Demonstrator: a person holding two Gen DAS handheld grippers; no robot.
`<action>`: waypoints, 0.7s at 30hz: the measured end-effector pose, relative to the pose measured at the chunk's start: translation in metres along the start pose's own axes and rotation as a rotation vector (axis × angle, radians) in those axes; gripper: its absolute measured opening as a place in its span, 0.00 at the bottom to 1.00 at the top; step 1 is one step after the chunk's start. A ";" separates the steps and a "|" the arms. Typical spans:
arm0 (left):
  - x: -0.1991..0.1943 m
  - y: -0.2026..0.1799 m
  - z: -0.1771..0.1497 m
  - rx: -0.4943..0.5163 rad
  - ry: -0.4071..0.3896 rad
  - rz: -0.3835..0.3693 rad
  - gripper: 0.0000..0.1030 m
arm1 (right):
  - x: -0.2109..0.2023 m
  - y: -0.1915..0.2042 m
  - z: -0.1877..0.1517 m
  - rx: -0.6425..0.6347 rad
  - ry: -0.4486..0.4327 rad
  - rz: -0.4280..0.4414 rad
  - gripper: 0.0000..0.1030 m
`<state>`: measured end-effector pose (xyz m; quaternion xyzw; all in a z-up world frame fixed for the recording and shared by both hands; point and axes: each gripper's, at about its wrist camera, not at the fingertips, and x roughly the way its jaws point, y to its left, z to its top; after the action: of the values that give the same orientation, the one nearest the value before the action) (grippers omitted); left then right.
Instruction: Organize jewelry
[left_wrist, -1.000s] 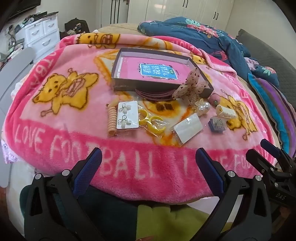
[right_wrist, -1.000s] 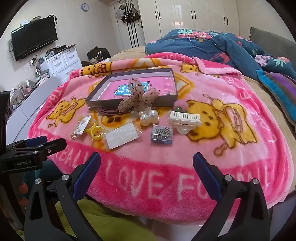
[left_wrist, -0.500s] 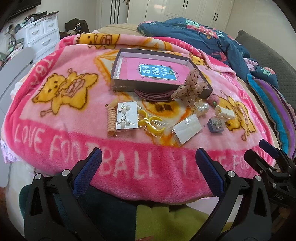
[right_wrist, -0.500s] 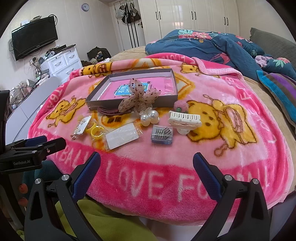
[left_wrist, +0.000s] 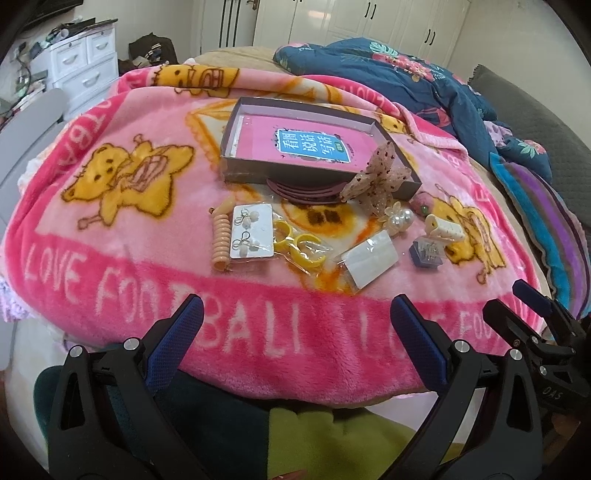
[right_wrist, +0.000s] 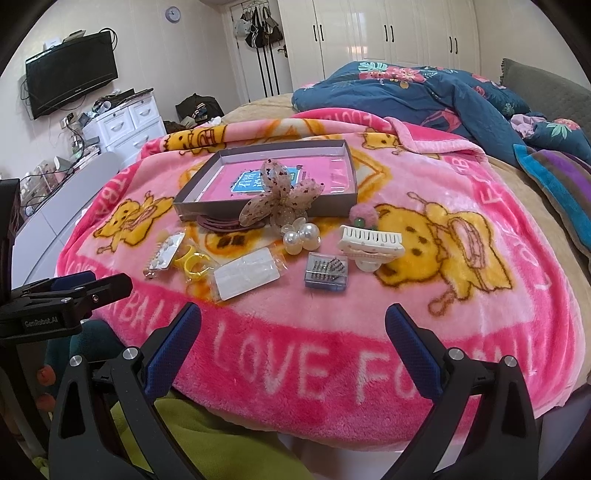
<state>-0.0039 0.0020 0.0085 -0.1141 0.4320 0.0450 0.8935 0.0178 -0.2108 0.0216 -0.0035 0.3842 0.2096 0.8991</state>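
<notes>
Pink blanket (left_wrist: 110, 236): being left undisturbed since a second ago. Shallow box (right_wrist: 347, 173): being kept free of jewelry. Bow clip (right_wrist: 280, 199), pearl piece (right_wrist: 301, 236), earring card (left_wrist: 253, 230): being left before the box. Left gripper (left_wrist: 295, 328), right gripper (right_wrist: 293, 325): being held spread, unloaded, short of the box; sorting not begun.

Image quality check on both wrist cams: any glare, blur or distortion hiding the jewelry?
Left wrist: heavy fisheye bowing, dark vignette corners; earring card sharp, mild sheen on the plastic bags.
Right wrist: same bowing; glare on the wardrobe doors, clear bead box in focus.
No motion blur in either view.
</notes>
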 end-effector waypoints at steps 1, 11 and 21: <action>0.000 0.000 0.000 -0.001 -0.001 0.000 0.92 | 0.000 0.000 0.000 -0.001 0.002 0.000 0.96; 0.000 0.001 0.000 -0.002 -0.002 -0.001 0.92 | 0.003 -0.001 -0.002 -0.002 0.001 0.004 0.96; 0.000 0.001 0.000 -0.002 -0.003 -0.002 0.92 | 0.003 -0.001 -0.002 -0.002 0.001 0.004 0.96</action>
<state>-0.0039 0.0035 0.0087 -0.1151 0.4305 0.0449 0.8941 0.0190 -0.2111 0.0182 -0.0036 0.3847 0.2120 0.8984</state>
